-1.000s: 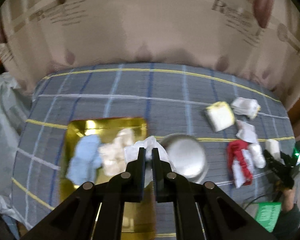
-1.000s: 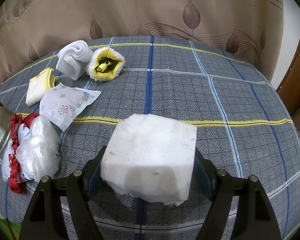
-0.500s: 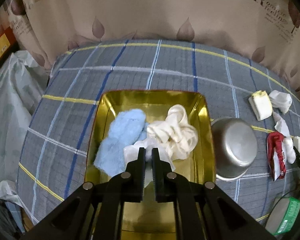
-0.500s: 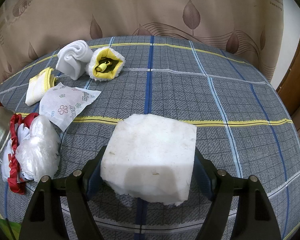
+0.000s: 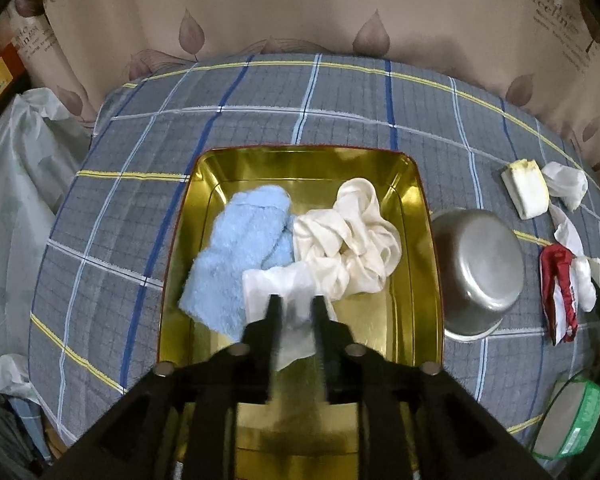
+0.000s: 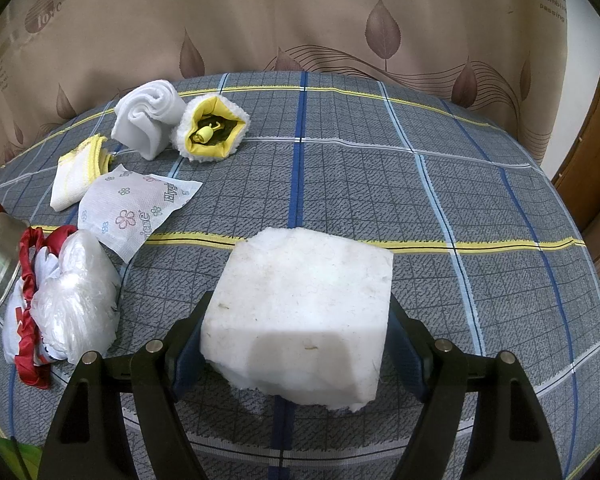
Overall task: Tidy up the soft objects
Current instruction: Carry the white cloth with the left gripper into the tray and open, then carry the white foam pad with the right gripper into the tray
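Observation:
A gold tray [image 5: 424,216] on the plaid cloth holds a light blue towel [image 5: 240,248], a crumpled cream cloth [image 5: 356,240] and a thin white cloth [image 5: 284,284]. My left gripper [image 5: 297,300] points down into the tray and its jaws are opening. The white cloth lies loose between the parted, blurred fingers. In the right wrist view my right gripper [image 6: 298,320] is shut on a white foam block [image 6: 308,292], with the pads pressed against its two sides just above the table.
An upturned steel bowl [image 5: 476,268] sits right of the tray. Beyond it lie a folded yellow-edged cloth [image 5: 526,188], a red-and-white bag [image 5: 560,288], a flowered wipe packet [image 6: 136,208], a rolled white sock [image 6: 148,120], a yellow fluffy item [image 6: 210,130] and a clear plastic bag [image 6: 74,292]. A curtain hangs behind.
My left gripper came down over the tray with the white cloth pinched, then its fingers parted and let the cloth go. The right gripper and the foam block have not moved.

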A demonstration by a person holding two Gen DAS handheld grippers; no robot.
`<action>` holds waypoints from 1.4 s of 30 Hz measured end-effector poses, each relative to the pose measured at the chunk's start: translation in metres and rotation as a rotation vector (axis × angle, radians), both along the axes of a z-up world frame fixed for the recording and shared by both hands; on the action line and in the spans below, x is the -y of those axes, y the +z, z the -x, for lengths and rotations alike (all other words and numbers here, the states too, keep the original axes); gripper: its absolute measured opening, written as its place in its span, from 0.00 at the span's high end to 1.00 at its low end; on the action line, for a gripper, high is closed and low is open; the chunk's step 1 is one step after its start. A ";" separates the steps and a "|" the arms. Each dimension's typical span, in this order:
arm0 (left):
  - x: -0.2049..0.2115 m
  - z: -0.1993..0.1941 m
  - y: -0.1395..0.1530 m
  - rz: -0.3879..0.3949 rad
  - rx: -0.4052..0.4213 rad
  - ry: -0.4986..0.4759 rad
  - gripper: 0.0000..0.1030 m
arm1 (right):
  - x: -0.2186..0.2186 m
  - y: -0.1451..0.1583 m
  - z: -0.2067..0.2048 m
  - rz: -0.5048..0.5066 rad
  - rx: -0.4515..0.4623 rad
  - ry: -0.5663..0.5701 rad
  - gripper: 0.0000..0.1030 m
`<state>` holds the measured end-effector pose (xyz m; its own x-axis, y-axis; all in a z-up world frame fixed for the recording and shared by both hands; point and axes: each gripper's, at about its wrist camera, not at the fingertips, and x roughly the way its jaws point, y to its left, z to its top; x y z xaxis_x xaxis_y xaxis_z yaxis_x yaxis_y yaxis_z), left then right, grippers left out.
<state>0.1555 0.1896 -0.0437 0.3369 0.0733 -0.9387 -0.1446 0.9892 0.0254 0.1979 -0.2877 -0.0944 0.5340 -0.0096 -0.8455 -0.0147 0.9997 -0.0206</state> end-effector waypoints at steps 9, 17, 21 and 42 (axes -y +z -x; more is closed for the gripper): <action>0.009 0.015 0.017 -0.036 0.074 -0.047 0.64 | 0.000 0.000 0.000 0.002 -0.001 0.000 0.28; -0.011 0.046 0.026 -0.086 0.189 0.040 0.64 | -0.002 0.000 -0.001 0.005 -0.005 -0.002 0.29; -0.028 0.062 0.023 -0.072 0.205 0.090 0.64 | 0.000 0.002 -0.004 0.014 -0.036 -0.009 0.33; -0.079 0.105 0.011 -0.065 0.282 0.291 0.64 | -0.067 0.095 0.004 0.032 0.005 0.139 0.36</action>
<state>0.0506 0.2691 -0.0328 0.5365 0.2593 -0.8031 -0.4283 0.9036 0.0056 0.1935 -0.2205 0.0002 0.5366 0.0378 -0.8430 -0.1526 0.9869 -0.0529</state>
